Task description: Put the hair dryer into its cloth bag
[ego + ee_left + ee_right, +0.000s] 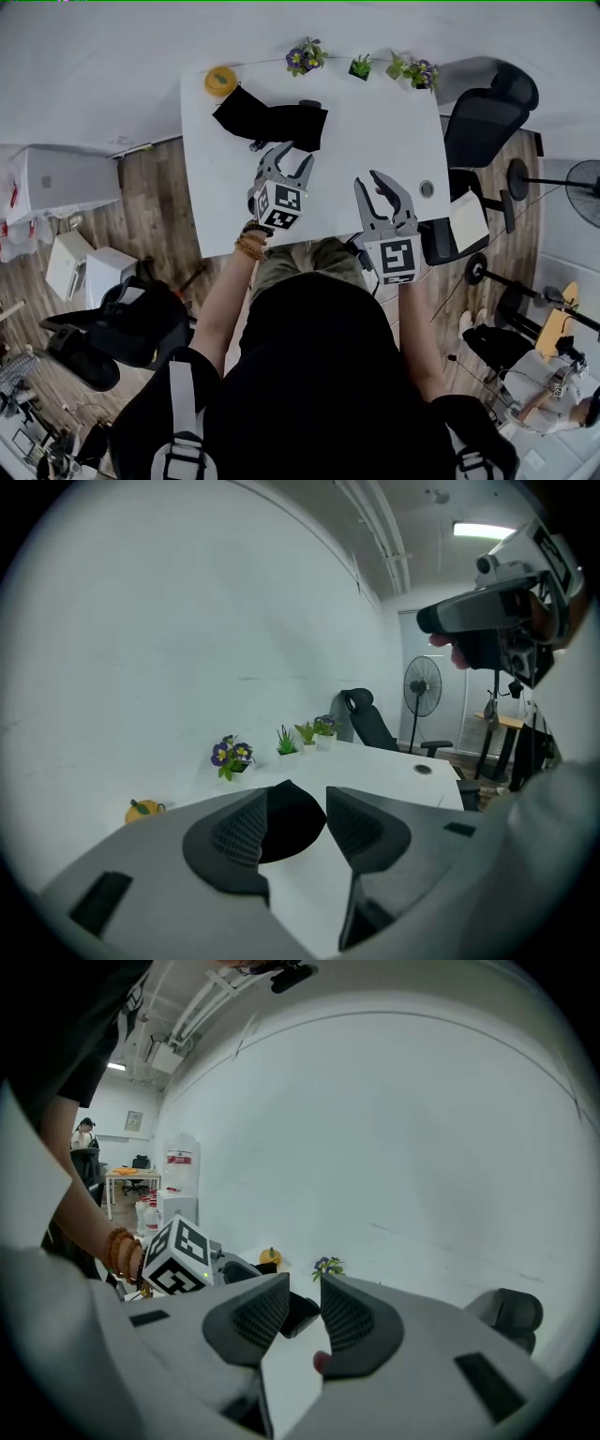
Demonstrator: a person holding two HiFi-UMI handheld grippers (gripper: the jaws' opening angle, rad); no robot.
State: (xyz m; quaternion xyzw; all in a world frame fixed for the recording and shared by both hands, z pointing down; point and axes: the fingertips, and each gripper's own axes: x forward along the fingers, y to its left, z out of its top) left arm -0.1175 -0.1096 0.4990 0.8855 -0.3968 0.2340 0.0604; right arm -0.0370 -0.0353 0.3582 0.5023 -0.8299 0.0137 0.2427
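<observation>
A black cloth bag (pixel 272 122) lies crumpled at the far left of the white table (pixel 375 122). Small dark parts stick out at its edges; I cannot make out the hair dryer itself. My left gripper (pixel 287 157) hovers just in front of the bag, open, with nothing between its fingers. In the left gripper view the bag (pixel 286 822) shows through the gap of the left gripper (pixel 298 803). My right gripper (pixel 367 178) hangs over the table's middle right, open by a narrow gap and empty. The right gripper view looks past the right gripper (pixel 305 1288) at the bag (pixel 302 1312).
An orange ornament (pixel 221 80) and three small potted plants (pixel 306 58) (pixel 361 67) (pixel 417 71) line the table's far edge. A cable hole (pixel 427 188) sits near the right edge. A black office chair (pixel 487 117) and a fan (pixel 586 187) stand to the right.
</observation>
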